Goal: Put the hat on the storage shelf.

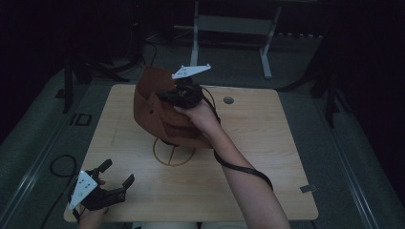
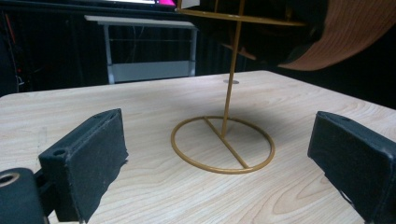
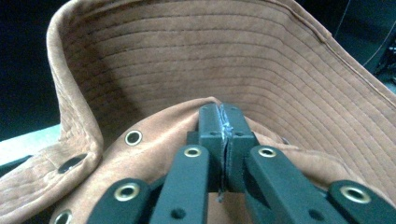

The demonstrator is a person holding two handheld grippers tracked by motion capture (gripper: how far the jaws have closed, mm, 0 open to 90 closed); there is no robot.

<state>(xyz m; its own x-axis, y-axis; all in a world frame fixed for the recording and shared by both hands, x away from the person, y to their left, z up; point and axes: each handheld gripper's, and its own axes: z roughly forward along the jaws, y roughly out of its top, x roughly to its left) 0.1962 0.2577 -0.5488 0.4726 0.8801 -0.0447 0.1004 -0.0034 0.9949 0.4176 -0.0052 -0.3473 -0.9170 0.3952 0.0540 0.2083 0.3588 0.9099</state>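
Left gripper [image 1: 116, 180] gapes wide, empty, low-left of the gold stand [image 1: 174, 151]. Right gripper [image 3: 223, 126] pinches crown fabric of the brown hat [image 1: 157, 112], held above the stand. Hat likely soft, light, floppy; crown pinch suits.

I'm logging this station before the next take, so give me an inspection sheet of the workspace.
Surface: light wooden table, with a small round grommet near its far edge.
Job's things: brown bucket hat held up over a gold wire hat stand, whose ring base sits on the table.
Clutter: a small grey tab at the table's near right edge.
Grippers: right gripper shut on the hat's fabric; left gripper open, low near the table's near left corner.
Cables: black cable along the right forearm; another loops on the floor.
Surroundings: dark room, grey floor, metal table frame behind.
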